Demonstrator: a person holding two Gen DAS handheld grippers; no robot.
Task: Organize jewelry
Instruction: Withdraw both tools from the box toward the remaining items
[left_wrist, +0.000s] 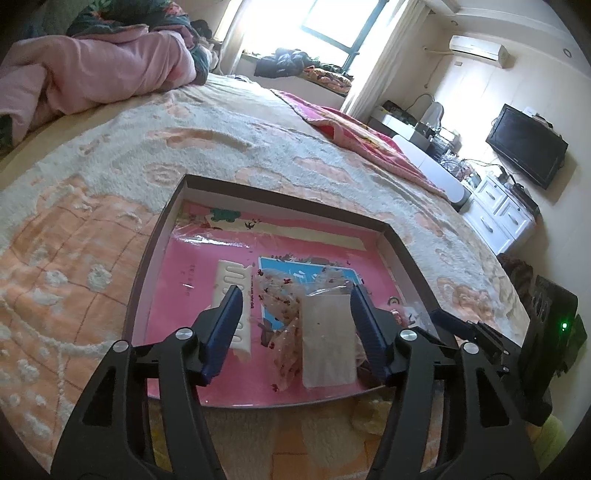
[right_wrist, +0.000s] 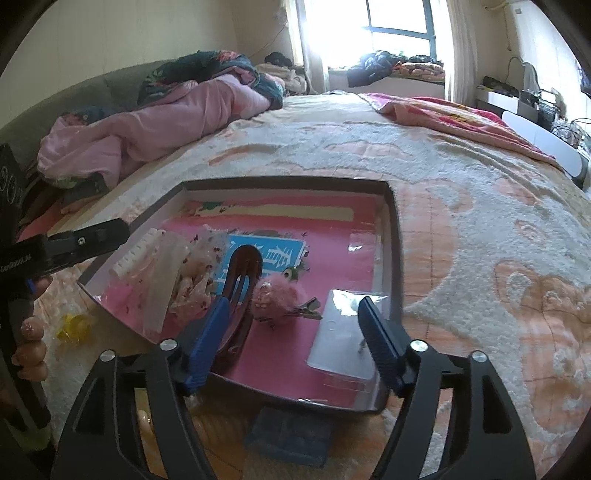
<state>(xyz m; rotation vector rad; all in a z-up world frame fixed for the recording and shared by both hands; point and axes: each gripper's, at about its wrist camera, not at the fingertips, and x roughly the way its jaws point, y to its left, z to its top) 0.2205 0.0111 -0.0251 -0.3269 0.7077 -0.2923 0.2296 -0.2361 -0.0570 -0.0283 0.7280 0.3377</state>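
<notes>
Tray (left_wrist: 406, 254): shallow, on the bed, collecting the hair pieces
Left gripper (left_wrist: 295, 325): jaws spread, straddling a pouch (left_wrist: 327, 350), pinching nothing
Right gripper (right_wrist: 291, 341): jaws spread above brown clip (right_wrist: 240, 291), empty

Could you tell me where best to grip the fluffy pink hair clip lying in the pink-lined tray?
Probably by the fluffy pink hair clip's plush body, coming from above: the silver metal prong lies flat on the tray floor and looks too thin to pinch. The open right gripper already straddles it.

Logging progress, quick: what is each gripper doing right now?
Left gripper: open, holding nothing.
Right gripper: open, holding nothing.
</notes>
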